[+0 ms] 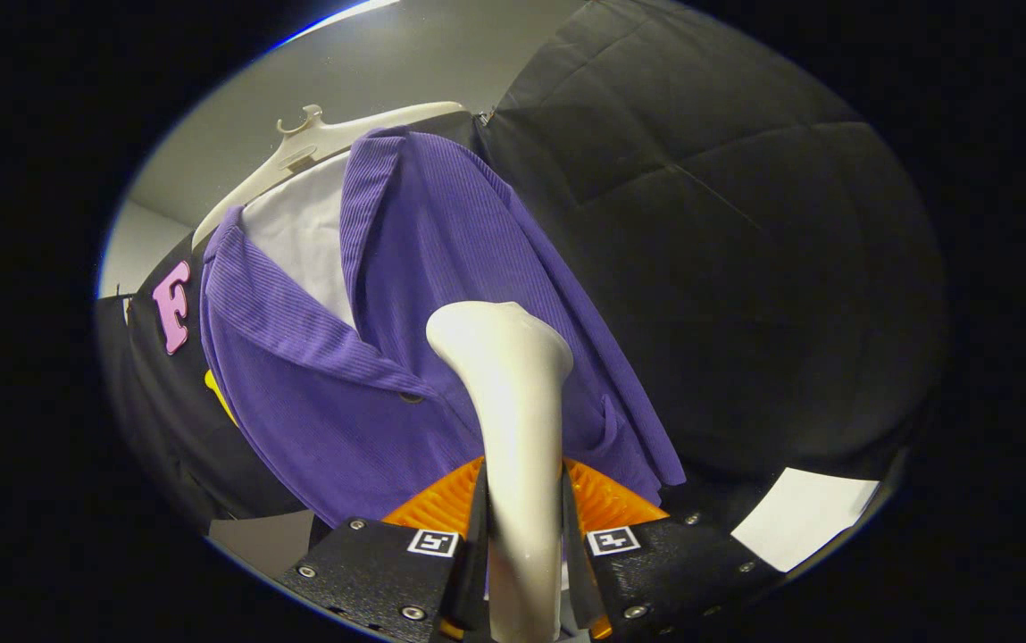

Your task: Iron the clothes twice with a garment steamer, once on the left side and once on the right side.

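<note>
Both fingers of the claw [521,545] are clamping the garment steamer [513,420], its long axis pointing straight ahead, head touching the purple shirt [405,295] beyond.

Your gripper [523,527] has both fingers pressed on the handle of the white garment steamer [513,402], one on each side, so the steamer stands up between them. Its wide head lies against the front of the purple jacket [405,339], just below the lapel and near a dark button [412,397]. The jacket hangs on a cream hanger [316,143], with a white lining [303,232] showing inside the open collar. Behind the jacket you see the black cloth wall [745,268]. A white sheet [803,513] lies beyond the fingers, apart from the jacket's hem.
</note>
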`<state>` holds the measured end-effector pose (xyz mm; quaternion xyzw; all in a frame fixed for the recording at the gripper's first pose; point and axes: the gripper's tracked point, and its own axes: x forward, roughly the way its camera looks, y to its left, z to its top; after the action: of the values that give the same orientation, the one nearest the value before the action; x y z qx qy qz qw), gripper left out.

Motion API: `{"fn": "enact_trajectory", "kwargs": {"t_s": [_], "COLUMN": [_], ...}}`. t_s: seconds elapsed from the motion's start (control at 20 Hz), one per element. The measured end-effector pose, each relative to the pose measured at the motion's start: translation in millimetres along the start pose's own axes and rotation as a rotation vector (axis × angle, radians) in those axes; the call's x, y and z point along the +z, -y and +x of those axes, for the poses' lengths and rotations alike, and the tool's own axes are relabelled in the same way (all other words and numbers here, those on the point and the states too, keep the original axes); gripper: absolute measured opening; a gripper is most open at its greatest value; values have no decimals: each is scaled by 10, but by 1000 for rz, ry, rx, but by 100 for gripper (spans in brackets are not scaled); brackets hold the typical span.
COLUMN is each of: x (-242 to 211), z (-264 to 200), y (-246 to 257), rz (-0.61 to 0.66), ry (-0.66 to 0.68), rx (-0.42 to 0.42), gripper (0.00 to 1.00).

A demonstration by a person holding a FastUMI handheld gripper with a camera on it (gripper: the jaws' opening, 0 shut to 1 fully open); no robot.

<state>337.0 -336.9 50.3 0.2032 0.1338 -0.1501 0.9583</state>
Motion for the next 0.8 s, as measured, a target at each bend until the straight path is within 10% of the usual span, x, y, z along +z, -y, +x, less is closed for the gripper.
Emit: {"fn": "enact_trajectory", "kwargs": {"t_s": [0.8], "x": [-790], "z": [-234], "y": [338], "rz": [-15], "ry": [-120], "rx": [-40], "gripper": [38]}}
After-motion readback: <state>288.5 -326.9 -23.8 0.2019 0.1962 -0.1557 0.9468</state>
